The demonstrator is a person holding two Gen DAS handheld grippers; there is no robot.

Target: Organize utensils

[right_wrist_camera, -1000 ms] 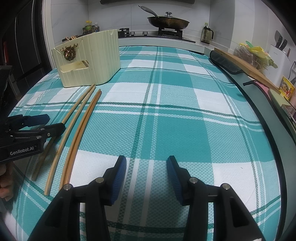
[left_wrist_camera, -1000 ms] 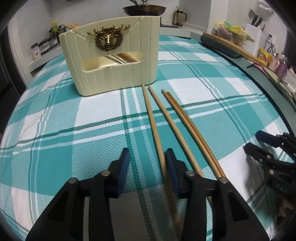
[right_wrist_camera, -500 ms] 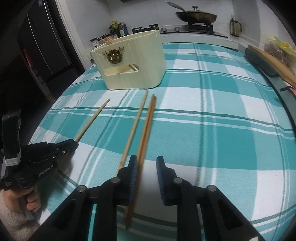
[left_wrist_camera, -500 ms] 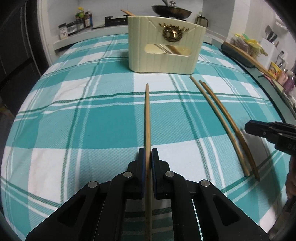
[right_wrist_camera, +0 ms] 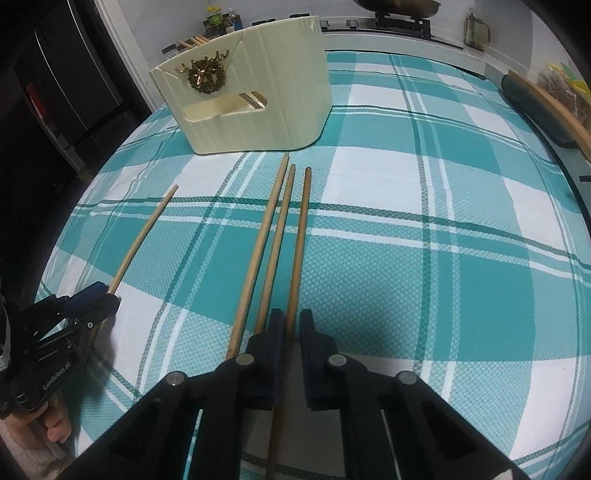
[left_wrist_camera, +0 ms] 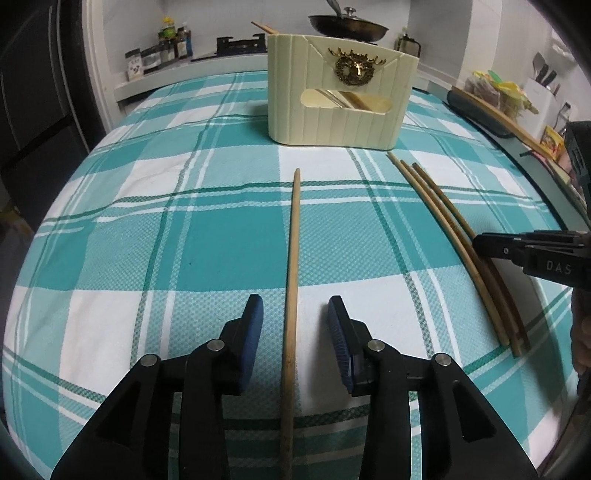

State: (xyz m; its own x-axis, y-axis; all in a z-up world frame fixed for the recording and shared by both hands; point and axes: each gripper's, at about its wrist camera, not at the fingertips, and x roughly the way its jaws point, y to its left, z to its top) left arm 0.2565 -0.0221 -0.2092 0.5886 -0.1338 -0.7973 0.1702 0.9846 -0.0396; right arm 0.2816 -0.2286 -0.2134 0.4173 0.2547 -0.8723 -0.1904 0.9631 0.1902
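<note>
A cream utensil holder with a gold deer emblem stands at the far side of the plaid tablecloth; it also shows in the right wrist view. A single wooden chopstick lies on the cloth between the fingers of my left gripper, which is open around it without touching. Three more chopsticks lie to the right. My right gripper is closed on the rightmost chopstick of the three, near its close end. Chopsticks stand inside the holder.
A teal and white plaid cloth covers the table. A counter with a frying pan, spice jars and a kettle runs behind. A wooden board and knife block sit at the right edge.
My left gripper has opened and let go of its chopstick, which now lies on the cloth. My right gripper has closed onto the rightmost of the three chopsticks.
</note>
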